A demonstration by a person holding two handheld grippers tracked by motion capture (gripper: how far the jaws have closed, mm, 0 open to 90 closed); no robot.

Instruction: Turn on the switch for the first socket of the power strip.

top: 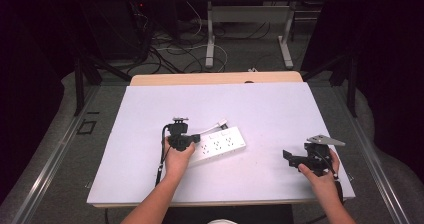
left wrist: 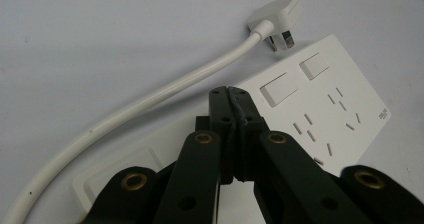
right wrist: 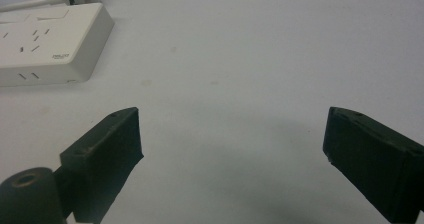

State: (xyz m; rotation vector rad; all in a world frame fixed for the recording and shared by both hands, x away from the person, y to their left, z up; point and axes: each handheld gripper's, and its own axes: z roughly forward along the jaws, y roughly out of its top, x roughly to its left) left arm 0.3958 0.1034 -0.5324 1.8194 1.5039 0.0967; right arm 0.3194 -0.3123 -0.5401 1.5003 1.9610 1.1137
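Jaws of the left gripper [left wrist: 230, 91] are pressed together with nothing between them, poised over the white power strip [top: 220, 145] at mid-frame of the high view. Pushing down off-centre would likely skid the strip across the smooth white table [top: 260, 109], or catch its cord [left wrist: 150, 96] and plug [left wrist: 278, 15]. At lower right, the right gripper [top: 295, 157] waits spread wide, empty. Bare tabletop surrounds the strip; its edges lie far off.
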